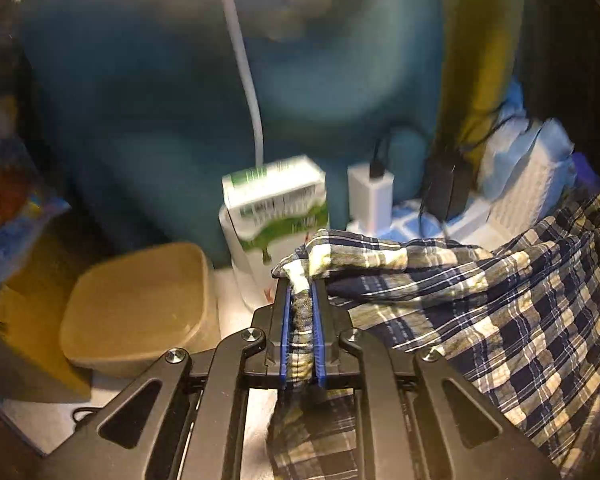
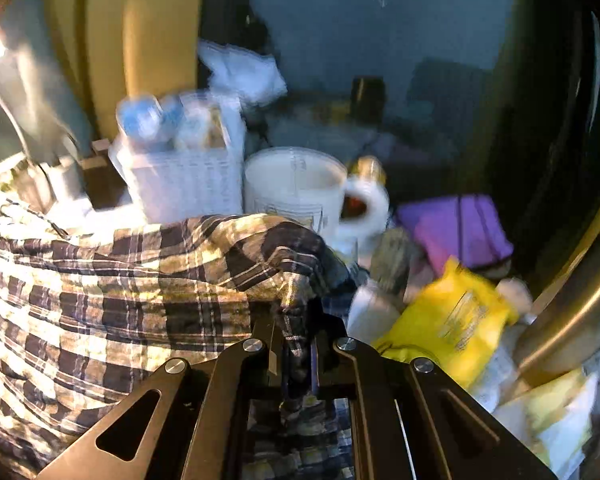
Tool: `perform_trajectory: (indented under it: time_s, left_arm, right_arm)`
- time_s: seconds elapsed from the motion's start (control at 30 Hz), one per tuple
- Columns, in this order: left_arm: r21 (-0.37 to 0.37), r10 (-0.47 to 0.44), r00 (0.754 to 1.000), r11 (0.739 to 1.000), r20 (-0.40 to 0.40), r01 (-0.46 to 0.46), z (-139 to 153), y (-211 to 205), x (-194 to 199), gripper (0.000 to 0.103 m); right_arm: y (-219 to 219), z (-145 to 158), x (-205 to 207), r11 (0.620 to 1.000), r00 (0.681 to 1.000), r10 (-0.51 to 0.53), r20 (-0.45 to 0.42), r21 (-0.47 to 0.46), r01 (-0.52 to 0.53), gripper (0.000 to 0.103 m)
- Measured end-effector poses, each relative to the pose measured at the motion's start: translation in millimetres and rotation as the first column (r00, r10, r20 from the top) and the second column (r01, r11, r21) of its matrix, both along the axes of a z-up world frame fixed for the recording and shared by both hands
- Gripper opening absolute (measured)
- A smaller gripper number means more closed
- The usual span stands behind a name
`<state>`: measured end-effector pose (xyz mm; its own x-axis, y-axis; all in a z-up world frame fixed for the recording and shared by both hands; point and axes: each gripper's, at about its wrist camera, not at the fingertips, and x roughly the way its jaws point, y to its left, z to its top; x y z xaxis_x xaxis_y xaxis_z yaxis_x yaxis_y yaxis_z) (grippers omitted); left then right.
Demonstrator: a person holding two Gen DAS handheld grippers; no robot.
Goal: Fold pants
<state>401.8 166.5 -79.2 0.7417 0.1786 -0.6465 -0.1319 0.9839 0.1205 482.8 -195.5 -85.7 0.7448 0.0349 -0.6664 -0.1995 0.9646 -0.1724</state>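
Note:
The pants [image 1: 480, 312] are navy, white and yellow plaid cloth. In the left wrist view they stretch from my left gripper [image 1: 300, 292] away to the right, lifted and bunched. The left gripper is shut on a gathered edge of the pants between its blue pads [image 1: 286, 320]. In the right wrist view the pants [image 2: 120, 288] spread out to the left of my right gripper [image 2: 296, 320], which is shut on another bunched edge. More cloth hangs below both grippers. Both views are blurred.
Left view: a tan plastic tub [image 1: 136, 308] at left, a green-and-white carton [image 1: 276, 208], a white charger [image 1: 370, 196] and a white cable [image 1: 244, 60]. Right view: a white basket [image 2: 180, 176], a white mug [image 2: 300, 188], a purple cloth [image 2: 456, 224], a yellow packet [image 2: 448, 324].

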Motion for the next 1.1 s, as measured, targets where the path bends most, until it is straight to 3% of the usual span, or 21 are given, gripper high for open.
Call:
perform_trajectory:
  time_s: [0.03, 0.1, 0.17, 0.23, 0.27, 0.43, 0.53, 0.63, 0.73, 0.97, 1.07, 1.1]
  left_arm:
    - [-0.003, 0.021, 1.000, 1.000, -0.022, -0.021, -3, 4, 3, 0.022]
    - [-0.032, 0.058, 0.998, 0.998, -0.028, -0.059, -1, 16, 0, 0.054]
    - [-0.050, 0.070, 0.997, 0.996, -0.018, -0.071, 7, 23, -9, 0.055]
    - [-0.047, 0.071, 0.997, 0.996, -0.010, -0.071, 17, 24, -27, 0.058]
    - [-0.051, 0.071, 0.997, 0.996, -0.010, -0.072, 22, 24, -40, 0.061]
    - [-0.119, 0.064, 0.997, 0.991, -0.032, -0.067, 27, 17, -115, 0.067]
    - [-0.184, 0.059, 0.997, 0.981, -0.053, -0.068, 17, 6, -166, 0.075]
    - [-0.253, 0.066, 0.995, 0.964, -0.069, -0.081, 2, -9, -209, 0.080]
    - [-0.299, 0.053, 0.994, 0.951, -0.095, -0.080, -13, -28, -246, 0.082]
    - [-0.398, 0.019, 0.990, 0.914, -0.141, -0.074, -36, -55, -281, 0.083]
    - [-0.445, -0.031, 0.989, 0.895, -0.143, -0.036, -42, -65, -281, 0.083]
    - [-0.432, -0.030, 0.990, 0.901, -0.141, -0.034, -43, -69, -280, 0.083]
  right_arm:
    - [-1, -7, 5, 1.000, 1.000, 0.001, -0.023, 0.005, -0.001, 0.007]
    - [-1, -14, 8, 1.000, 0.999, 0.003, -0.046, -0.002, -0.003, 0.008]
    - [-2, -11, 6, 1.000, 0.998, 0.008, -0.055, 0.019, -0.007, 0.017]
    - [-7, -2, 0, 1.000, 0.999, 0.011, -0.034, 0.029, -0.010, 0.047]
    - [-11, 6, -7, 0.999, 0.999, 0.027, -0.020, 0.040, -0.026, 0.049]
    - [-40, 36, -47, 0.996, 0.997, 0.073, 0.030, 0.044, -0.074, 0.049]
    - [-64, 43, -73, 0.995, 0.996, 0.083, 0.015, 0.058, -0.084, 0.049]
    - [-88, 35, -92, 0.995, 0.995, 0.095, -0.032, 0.037, -0.094, 0.057]
    - [-103, 22, -108, 0.995, 0.992, 0.101, -0.072, 0.011, -0.100, 0.057]
    - [-103, -6, -147, 0.975, 0.963, 0.219, -0.159, 0.017, -0.219, 0.057]
    - [-95, -27, -156, 0.971, 0.956, 0.220, -0.196, -0.047, -0.233, 0.057]
    - [-95, -35, -157, 0.973, 0.957, 0.206, -0.203, -0.061, -0.223, 0.057]
